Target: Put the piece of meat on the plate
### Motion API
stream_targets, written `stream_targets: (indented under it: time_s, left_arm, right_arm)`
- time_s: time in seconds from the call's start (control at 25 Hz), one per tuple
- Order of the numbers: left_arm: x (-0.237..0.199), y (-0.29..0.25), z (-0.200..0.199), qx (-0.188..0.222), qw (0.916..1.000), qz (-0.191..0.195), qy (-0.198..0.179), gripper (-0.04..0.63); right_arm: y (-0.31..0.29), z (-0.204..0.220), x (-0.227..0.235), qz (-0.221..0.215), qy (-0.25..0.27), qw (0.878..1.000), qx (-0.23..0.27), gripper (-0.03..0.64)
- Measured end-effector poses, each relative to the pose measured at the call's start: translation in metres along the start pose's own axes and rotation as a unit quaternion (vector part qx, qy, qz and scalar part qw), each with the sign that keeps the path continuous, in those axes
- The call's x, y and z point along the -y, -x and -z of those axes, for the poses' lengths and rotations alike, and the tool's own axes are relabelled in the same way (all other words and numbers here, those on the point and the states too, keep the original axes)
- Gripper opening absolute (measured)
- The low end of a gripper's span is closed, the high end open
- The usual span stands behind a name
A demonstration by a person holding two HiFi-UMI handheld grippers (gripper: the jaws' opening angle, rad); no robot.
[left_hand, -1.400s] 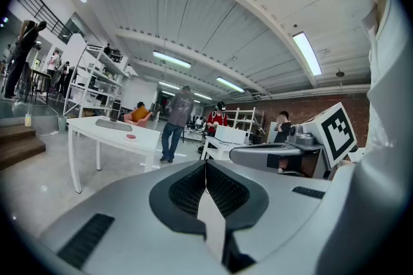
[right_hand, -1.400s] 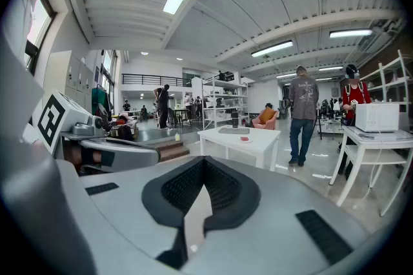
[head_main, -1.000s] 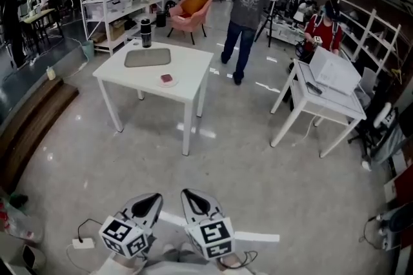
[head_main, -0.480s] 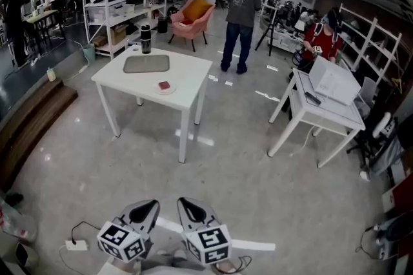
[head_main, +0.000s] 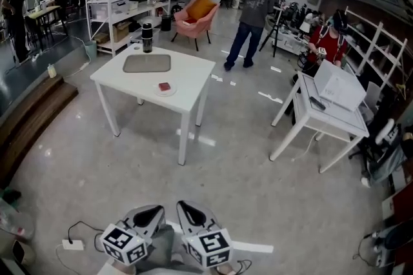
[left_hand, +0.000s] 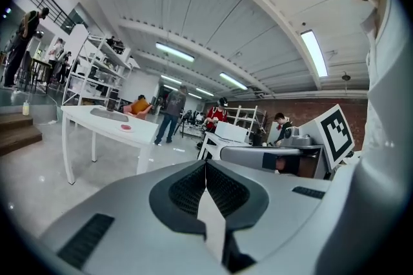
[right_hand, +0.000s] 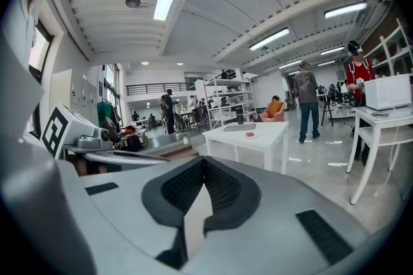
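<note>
Left claw: the left claw [head_main: 150, 214] is at the near edge of the head view, low over the grey shiny floor [head_main: 245, 183]. In its own view the two jaws are pressed together, with nothing between them.
Right claw: the right claw [head_main: 192, 213] is just beside the left one, on its right. Its jaws also meet along one line and grip nothing.
Table: the white square table [head_main: 187, 77] stands far from both claws, to the far left in the room.
Piece of meat: the small red piece of meat [head_main: 166, 86] lies near the right edge of this table, on what seems to be a small white round plate [head_main: 166, 91]. It is too small to tell more.
Other things on the table: a grey flat rectangular mat [head_main: 147, 63] lies to the far left of the meat, and a black cylindrical bottle [head_main: 147, 36] stands at the far edge.
Room: a person in a grey shirt and blue jeans [head_main: 253, 15] stands behind the table. A pink armchair with an orange cushion [head_main: 193, 17] is to this person's left.
</note>
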State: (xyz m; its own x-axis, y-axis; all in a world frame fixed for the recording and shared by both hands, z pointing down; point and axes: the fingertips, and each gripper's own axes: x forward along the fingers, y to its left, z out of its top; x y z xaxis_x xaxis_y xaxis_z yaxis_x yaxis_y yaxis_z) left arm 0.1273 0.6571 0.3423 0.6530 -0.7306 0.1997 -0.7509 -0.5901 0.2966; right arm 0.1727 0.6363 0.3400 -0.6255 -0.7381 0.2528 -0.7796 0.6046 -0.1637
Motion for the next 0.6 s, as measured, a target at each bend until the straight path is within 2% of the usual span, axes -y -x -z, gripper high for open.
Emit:
stream_targets:
  time_s: [0.24, 0.6]
  left_arm:
    - [-0.058, -0.044, -0.029, 0.013, 0.9999, 0.005, 0.003, 0.009]
    - [-0.174, -0.117, -0.112, 0.027, 0.999, 0.022, -0.028, 0.009]
  right_arm:
    - [-0.06, -0.017, 0.033, 0.018, 0.014, 1.0, -0.005, 0.015]
    - [-0.192, -0.086, 0.091, 0.058, 0.019, 0.998, 0.021, 0.015]
